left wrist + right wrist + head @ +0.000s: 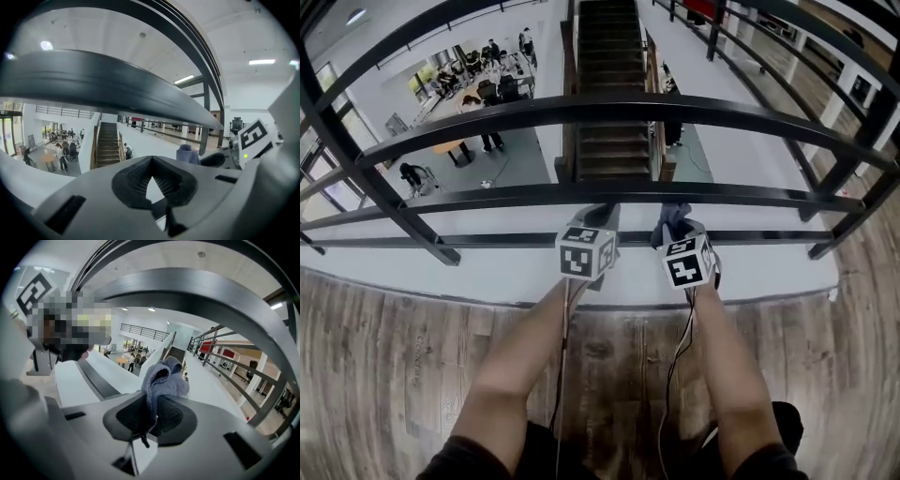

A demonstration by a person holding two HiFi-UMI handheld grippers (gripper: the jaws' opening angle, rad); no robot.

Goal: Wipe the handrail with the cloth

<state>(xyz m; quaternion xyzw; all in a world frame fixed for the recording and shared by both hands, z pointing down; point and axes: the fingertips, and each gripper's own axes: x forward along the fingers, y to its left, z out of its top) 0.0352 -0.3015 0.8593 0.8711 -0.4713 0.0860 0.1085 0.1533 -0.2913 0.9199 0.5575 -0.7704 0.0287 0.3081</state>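
Grey left claw (pixel 150 164) and right claw (pixel 152 401) carry black ribbed pads (pixel 132 176), black-and-white marker cubes (pixel 584 251), thin cables (pixel 565 349)

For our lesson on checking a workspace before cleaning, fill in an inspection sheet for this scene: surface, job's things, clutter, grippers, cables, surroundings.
Surface: wood plank floor, ending at the railing.
Job's things: black metal railing, with bars just ahead of both grippers; grey-blue cloth, bunched.
Clutter: nothing seen.
Grippers: left gripper has its jaws together and is empty; right gripper is clamped on the cloth.
Cables: a cable runs back along each forearm.
Surroundings: staircase and people at tables on the floor below.
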